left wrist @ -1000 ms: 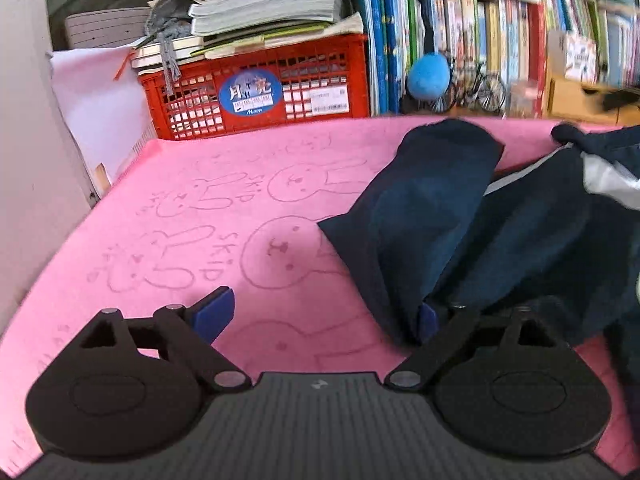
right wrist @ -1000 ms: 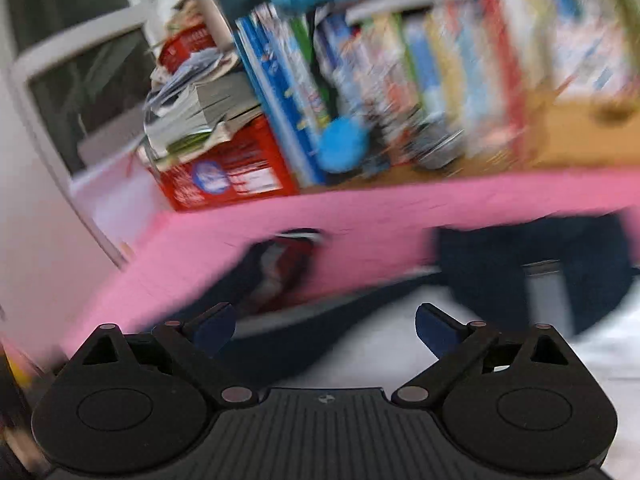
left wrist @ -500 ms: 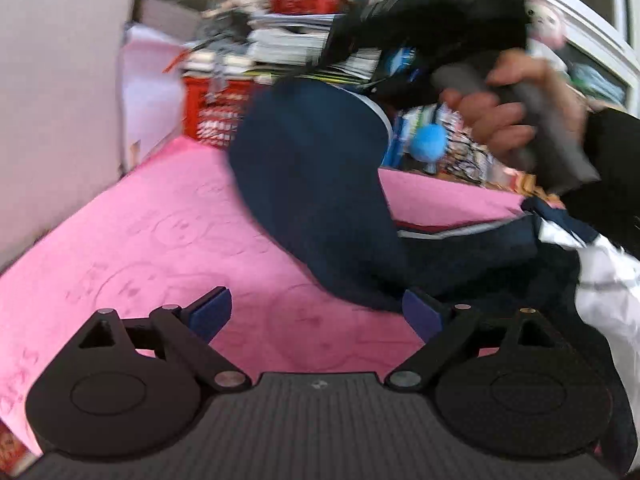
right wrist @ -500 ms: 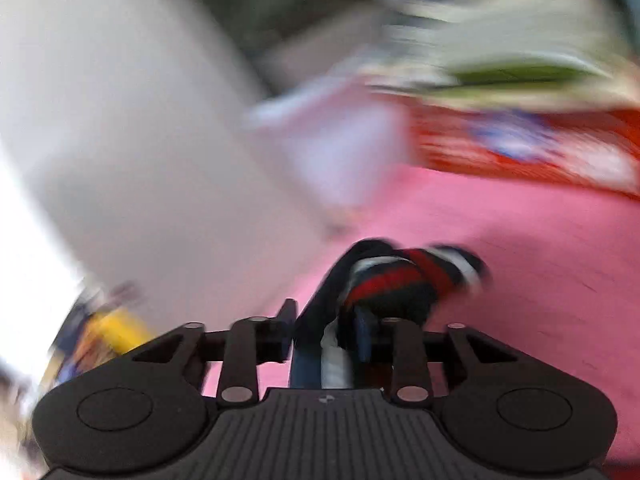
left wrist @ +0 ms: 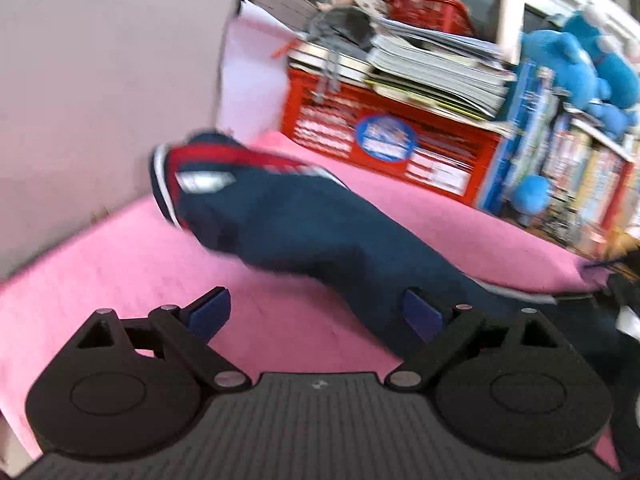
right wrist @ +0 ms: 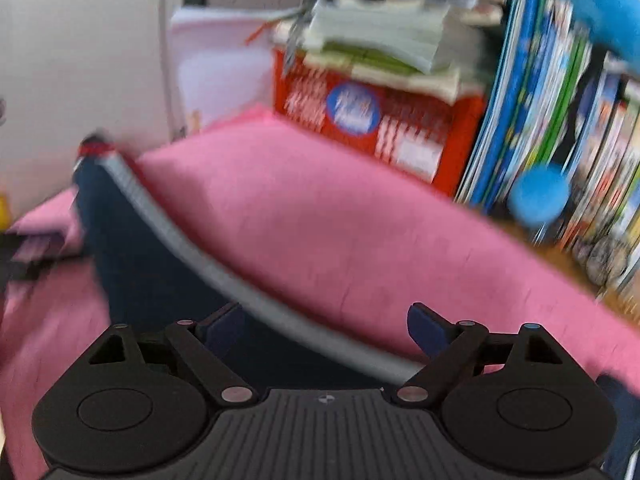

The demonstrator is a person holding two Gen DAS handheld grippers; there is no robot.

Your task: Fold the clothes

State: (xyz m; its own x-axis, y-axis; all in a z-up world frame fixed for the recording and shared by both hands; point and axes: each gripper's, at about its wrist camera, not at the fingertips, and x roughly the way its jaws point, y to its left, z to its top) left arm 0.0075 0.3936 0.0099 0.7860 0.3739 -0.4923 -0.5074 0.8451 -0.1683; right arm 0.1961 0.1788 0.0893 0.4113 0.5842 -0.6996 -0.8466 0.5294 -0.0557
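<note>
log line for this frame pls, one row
phase: sleeve laid out | left gripper: open, empty | right gripper: jaws just opened, empty | navy garment: on pink mat

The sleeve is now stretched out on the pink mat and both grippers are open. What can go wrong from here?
1. The sleeve's cuff lies near the mat's edge by the wall; it may slip off.
2. The right hand-held gripper has just been opening with the sleeve under it, pads not pressing; closing again could bunch the cloth.
3. The left hand-held gripper has one pad against the sleeve and might drag it.
</note>
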